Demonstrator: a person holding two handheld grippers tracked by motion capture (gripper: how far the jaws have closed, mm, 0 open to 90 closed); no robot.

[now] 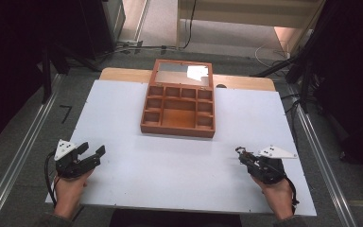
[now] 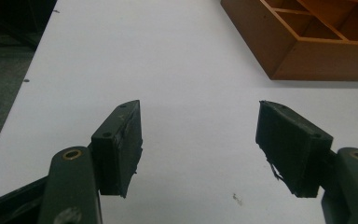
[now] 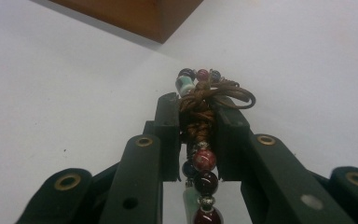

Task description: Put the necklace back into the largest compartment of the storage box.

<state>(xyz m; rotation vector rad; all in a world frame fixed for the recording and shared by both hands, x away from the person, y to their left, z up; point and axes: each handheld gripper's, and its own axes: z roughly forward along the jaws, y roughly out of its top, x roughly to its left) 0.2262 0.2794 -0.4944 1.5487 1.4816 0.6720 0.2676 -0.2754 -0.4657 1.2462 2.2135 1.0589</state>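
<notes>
Right gripper (image 3: 196,135): clenched on a beaded bracelet (image 3: 200,158); the fingers (image 3: 168,135) are pressed against its knotted brown cord.
Bracelet position: pinched between the right fingers, beads trailing back toward the hand and a small cluster poking out past the fingertips; seen in the high view as a dark tangle at the gripper's tip (image 1: 244,154), just above the surface (image 1: 170,175).
Left gripper (image 2: 200,149): released, fingers spread wide with nothing but bare white surface between them.
Handling, judged: light, limp and apt to swing; glossy round beads would likely roll or slip under the pads, so the cord knot is judged the surest hold.
Materials: red, dark and pale green polished beads, small metal spacers, waxed-looking cord looped in a bow.
Wooden box (image 1: 178,105): ahead of both sets of fingers, well apart; reddish-brown, square compartments, lid raised with a reflective inner panel.
Probable destination, judged: one compartment of the box.
</notes>
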